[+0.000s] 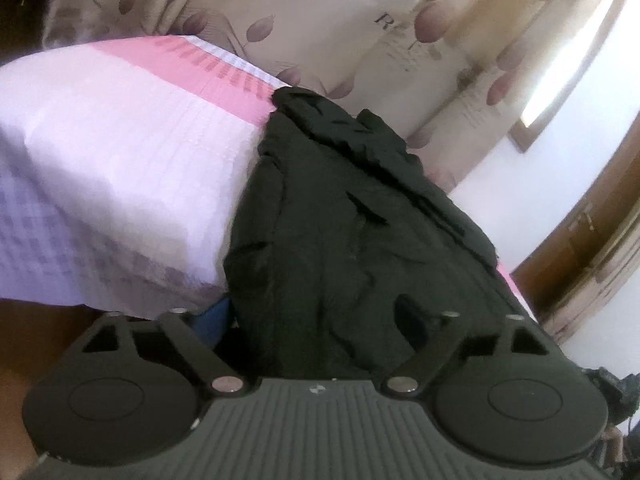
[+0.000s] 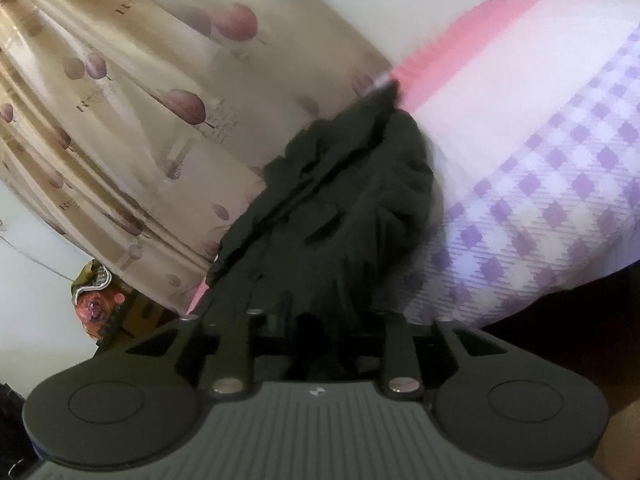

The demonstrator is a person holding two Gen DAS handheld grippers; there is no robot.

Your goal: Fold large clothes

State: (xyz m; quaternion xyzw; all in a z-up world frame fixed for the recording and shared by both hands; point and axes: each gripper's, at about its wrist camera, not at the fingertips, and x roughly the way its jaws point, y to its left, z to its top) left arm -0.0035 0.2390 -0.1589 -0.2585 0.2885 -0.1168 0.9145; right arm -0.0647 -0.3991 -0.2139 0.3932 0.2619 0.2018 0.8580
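Item 1: jacket [image 1: 352, 208], black, large, crumpled, 1 piece, lying lengthwise on the bed [image 1: 120, 152]. It runs from the far edge, where its top end touches the pink band [image 1: 224, 80] of the sheet, down to the near edge, where its lower end reaches both grippers. It keeps to the bed's side edge nearest the curtain [image 1: 280, 20]. Only a thin strip of pink sheet shows beyond it there. We see a long fold or seam along its length in the right wrist view, and many creases across its surface. Item 2: left gripper [image 1: 316, 320], at the near edge, its 2 linkage arms splayed wide. The jacket's hem lies between them, and we see nothing clamped. Item 3: right gripper [image 2: 316, 320], also at the near edge, its arms set narrower, about halfway. Black cloth fills the gap between the jaws. The fingers are lost against the dark fabric, so we cannot tell whether the pads press on it. Item 4: sheet, in 3 zones: pink band at the far edge, plain white middle, lilac check [image 2: 560, 200] toward the near edge. Item 5: curtain, beige with mauve leaf print, hanging just beside the bed. Item 6: a small blue object [image 1: 212, 324] under the near edge, too hidden to identify.
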